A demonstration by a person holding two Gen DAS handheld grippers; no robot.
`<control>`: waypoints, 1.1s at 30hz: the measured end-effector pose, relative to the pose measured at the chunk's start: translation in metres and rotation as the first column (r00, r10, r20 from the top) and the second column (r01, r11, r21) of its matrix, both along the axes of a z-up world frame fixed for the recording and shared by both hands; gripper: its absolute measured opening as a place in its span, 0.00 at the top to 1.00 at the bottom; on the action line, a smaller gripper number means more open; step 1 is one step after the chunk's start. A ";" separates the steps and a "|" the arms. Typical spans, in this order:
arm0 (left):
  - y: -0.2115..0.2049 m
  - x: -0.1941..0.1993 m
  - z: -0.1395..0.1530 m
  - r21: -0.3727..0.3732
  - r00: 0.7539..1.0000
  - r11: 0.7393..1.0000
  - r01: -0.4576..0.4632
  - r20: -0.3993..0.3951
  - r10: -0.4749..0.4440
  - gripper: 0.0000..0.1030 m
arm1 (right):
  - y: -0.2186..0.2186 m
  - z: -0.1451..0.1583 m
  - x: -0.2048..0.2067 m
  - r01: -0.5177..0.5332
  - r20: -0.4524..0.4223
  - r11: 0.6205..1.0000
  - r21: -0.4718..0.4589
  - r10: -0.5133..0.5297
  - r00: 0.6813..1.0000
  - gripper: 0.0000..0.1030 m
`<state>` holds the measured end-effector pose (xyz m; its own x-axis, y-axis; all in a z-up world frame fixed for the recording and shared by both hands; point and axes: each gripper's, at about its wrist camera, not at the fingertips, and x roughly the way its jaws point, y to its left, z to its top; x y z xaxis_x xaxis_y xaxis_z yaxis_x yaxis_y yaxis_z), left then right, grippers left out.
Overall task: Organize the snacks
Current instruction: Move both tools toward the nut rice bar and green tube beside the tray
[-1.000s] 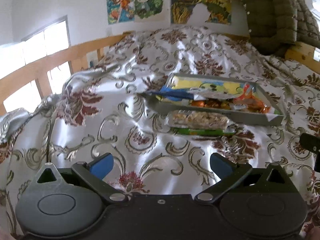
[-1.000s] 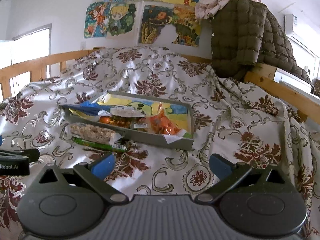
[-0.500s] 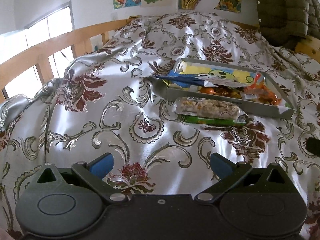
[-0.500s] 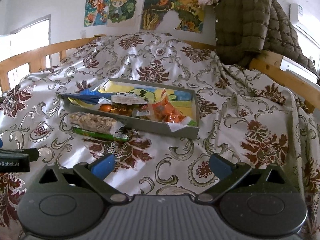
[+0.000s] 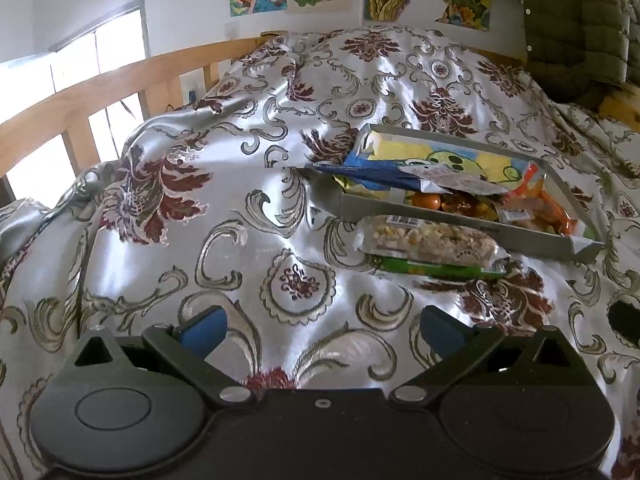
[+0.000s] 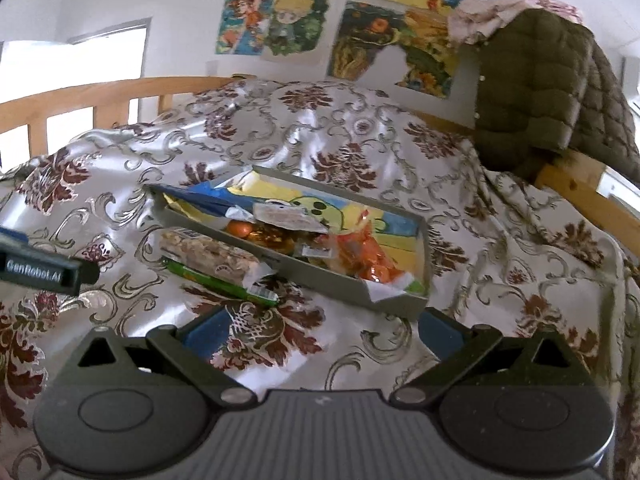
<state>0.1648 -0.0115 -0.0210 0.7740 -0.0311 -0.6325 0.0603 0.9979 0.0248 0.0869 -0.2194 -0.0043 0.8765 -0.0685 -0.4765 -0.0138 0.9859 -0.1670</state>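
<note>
A shallow grey cardboard tray (image 5: 472, 229) with a yellow-and-blue cartoon print on its floor is lying on a shiny white bedspread patterned with maroon flowers and grey-green scrolls (image 5: 248, 240), and it is holding several snacks: a blue foil packet (image 5: 376, 174) is hanging out over the tray's left end, a pale flat wrapper (image 6: 286, 218) is resting across the middle, a cluster of orange-wrapped sweets (image 6: 362, 258) is filling the right part, and something round and orange (image 5: 426, 201) is sitting under the wrapper, perhaps a small fruit, though the view is too poor to be sure. Just in front of the tray's near wall, outside it, a clear-wrapped bar of pale puffed grains (image 5: 430, 240) is lying on top of a green-wrapped bar (image 5: 440, 270), the two touching each other and lying close along the tray. The left gripper (image 5: 322, 326) is hovering over bare bedspread, well short of the bars and to their left, its blue-padded jaws standing wide apart with nothing between them. The right gripper (image 6: 320, 328) is hovering nearer, with the green bar's end and the tray's near right corner just beyond its fingertips; its jaws are also spread wide and holding nothing. A wooden bed rail (image 5: 100, 96) is running along the left, a quilted olive-green jacket (image 6: 548, 96) is draped over the rail at the right, and colourful cartoon posters (image 6: 280, 20) are hanging on the white wall behind.
</note>
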 end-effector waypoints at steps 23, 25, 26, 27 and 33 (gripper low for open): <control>-0.017 0.071 -0.012 0.019 0.993 0.993 0.117 0.003 -0.117 0.01 | 0.002 -0.025 0.062 -0.122 -0.073 0.992 -0.013 0.120 0.990 0.00; -0.018 0.077 -0.014 0.021 0.993 0.993 0.118 0.001 -0.118 0.01 | 0.003 -0.028 0.067 -0.131 -0.086 0.991 -0.004 0.130 0.988 0.00; -0.019 0.080 -0.016 0.021 0.993 0.993 0.116 -0.002 -0.116 0.01 | 0.003 -0.029 0.069 -0.136 -0.092 0.991 0.001 0.135 0.987 0.00; -0.018 0.082 -0.017 0.020 0.994 0.993 0.113 -0.007 -0.113 0.01 | 0.004 -0.031 0.072 -0.143 -0.099 0.990 0.005 0.142 0.985 0.00; -0.015 0.096 -0.025 -0.001 0.994 0.995 0.103 -0.031 -0.103 0.01 | 0.010 -0.042 0.088 -0.208 -0.164 0.978 0.037 0.211 0.964 0.00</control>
